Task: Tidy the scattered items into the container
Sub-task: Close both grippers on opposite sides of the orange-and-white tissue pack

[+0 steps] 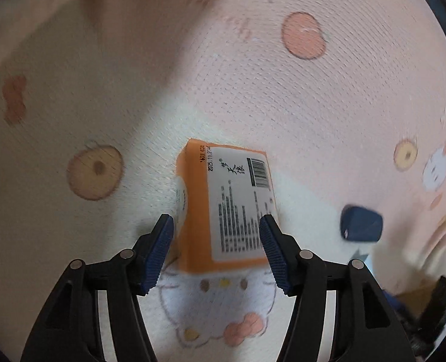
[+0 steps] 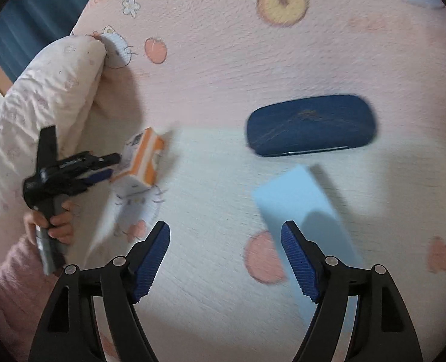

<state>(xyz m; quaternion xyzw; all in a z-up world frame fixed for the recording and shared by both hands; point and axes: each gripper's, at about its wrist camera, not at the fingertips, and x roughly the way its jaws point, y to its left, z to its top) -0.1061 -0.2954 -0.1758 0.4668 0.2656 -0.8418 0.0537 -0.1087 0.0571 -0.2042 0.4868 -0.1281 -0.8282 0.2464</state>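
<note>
An orange and white box (image 1: 223, 205) with a printed label lies on the pink cartoon bedspread (image 1: 283, 105). My left gripper (image 1: 217, 226) is open, its blue pads standing on either side of the box's near end with no clear squeeze. The right wrist view shows that same box (image 2: 141, 163) at the tips of the left gripper (image 2: 111, 166), which a hand (image 2: 57, 220) holds. My right gripper (image 2: 226, 232) is open and empty above the bedspread. A light blue flat box (image 2: 298, 202) lies under its right finger. No container is in view.
A dark blue glasses case (image 2: 310, 125) lies beyond the light blue box, and shows to the right as the case (image 1: 361, 224). A rolled quilt (image 2: 42, 90) borders the left side. A dark device with a green light (image 1: 443, 304) sits at the lower right edge.
</note>
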